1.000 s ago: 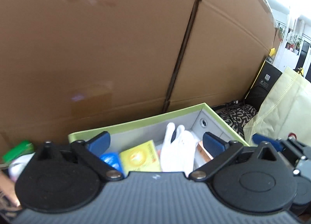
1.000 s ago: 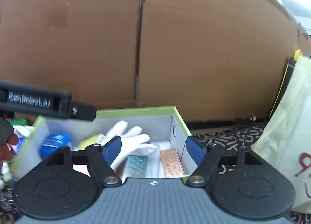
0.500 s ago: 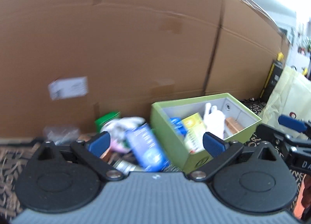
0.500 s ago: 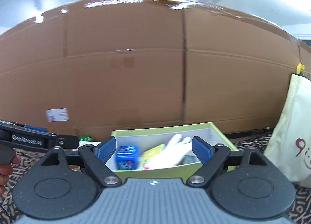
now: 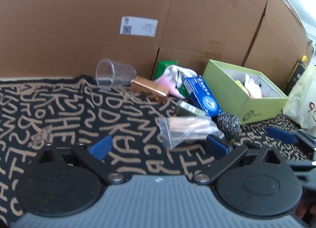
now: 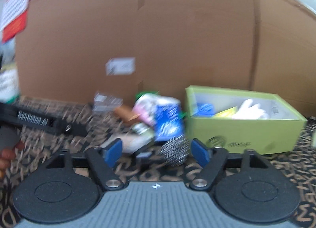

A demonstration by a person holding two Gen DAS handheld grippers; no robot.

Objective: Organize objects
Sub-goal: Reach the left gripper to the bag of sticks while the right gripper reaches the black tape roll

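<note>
A green box (image 5: 246,97) (image 6: 246,129) holds a white glove (image 6: 248,109), a yellow packet and a blue item. Left of it on the patterned cloth lie a blue box (image 5: 203,95), a steel scourer (image 5: 229,124) (image 6: 174,152), a clear bag (image 5: 185,129), a copper box (image 5: 150,89), a pink-and-white cloth (image 5: 175,77) and a tipped clear cup (image 5: 112,74). My left gripper (image 5: 158,147) is open and empty, short of the bag. My right gripper (image 6: 156,152) is open and empty, with the scourer just ahead between its fingers.
A tall cardboard wall (image 5: 158,20) stands behind everything. A cream bag (image 5: 304,97) stands right of the green box. The black cloth with tan letters (image 5: 59,113) spreads to the left. The right gripper's blue finger (image 5: 280,135) shows in the left wrist view.
Both grippers have pulled back and down from over the green box. The loose pile left of the box has come into view. The right wrist view is blurred by motion.
</note>
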